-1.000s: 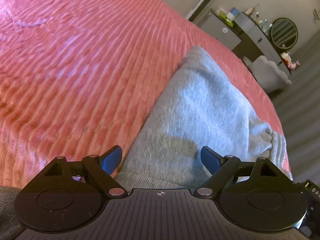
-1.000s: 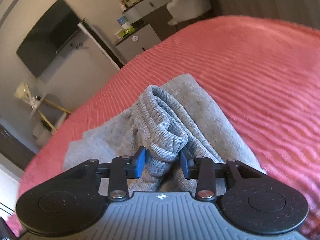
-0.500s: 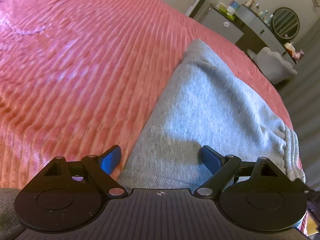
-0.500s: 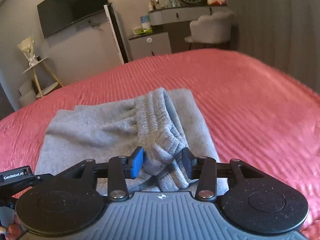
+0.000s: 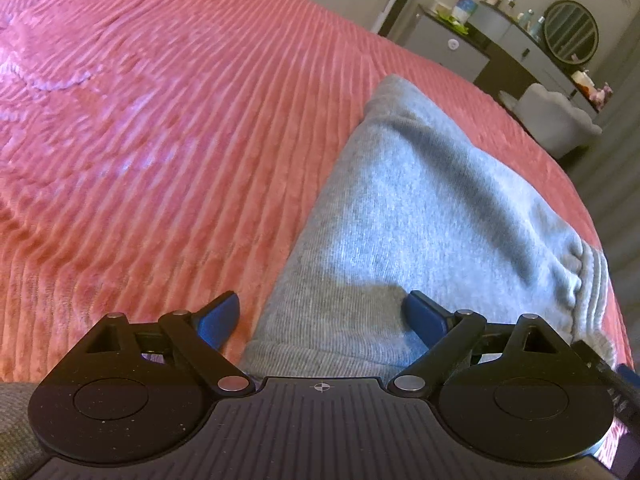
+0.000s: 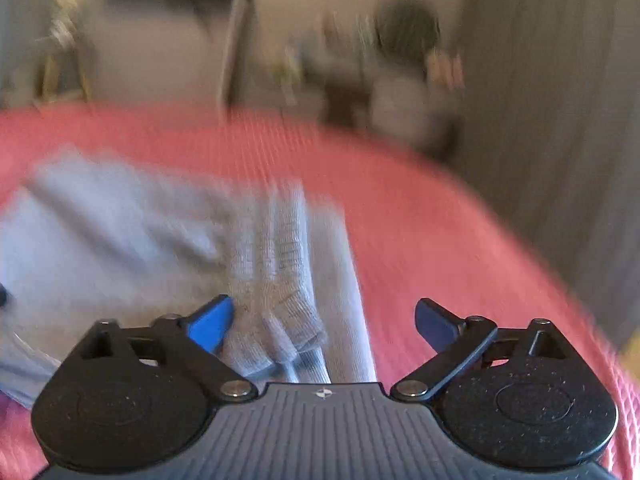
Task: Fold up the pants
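Observation:
The grey pants [image 5: 420, 216] lie folded on the pink ribbed bedspread [image 5: 160, 120]. Their ribbed cuff [image 5: 592, 280] shows at the right in the left wrist view. My left gripper [image 5: 322, 316] is open, its blue fingertips on either side of the near folded edge. In the blurred right wrist view the pants [image 6: 120, 240] lie to the left, and the ribbed cuff [image 6: 280, 280] lies loose between the fingers. My right gripper [image 6: 324, 322] is open and holds nothing.
Past the far side of the bed stand a dresser with a round mirror [image 5: 572, 32], a pale chair [image 5: 556, 120] and a small cabinet [image 5: 448, 48]. Grey curtains [image 6: 560, 120] hang at the right. The bedspread stretches wide to the left [image 5: 100, 160].
My right gripper has opened and let go of the ribbed cuff, which now lies on the pants. The right view is swinging and blurred. My left gripper stays open.

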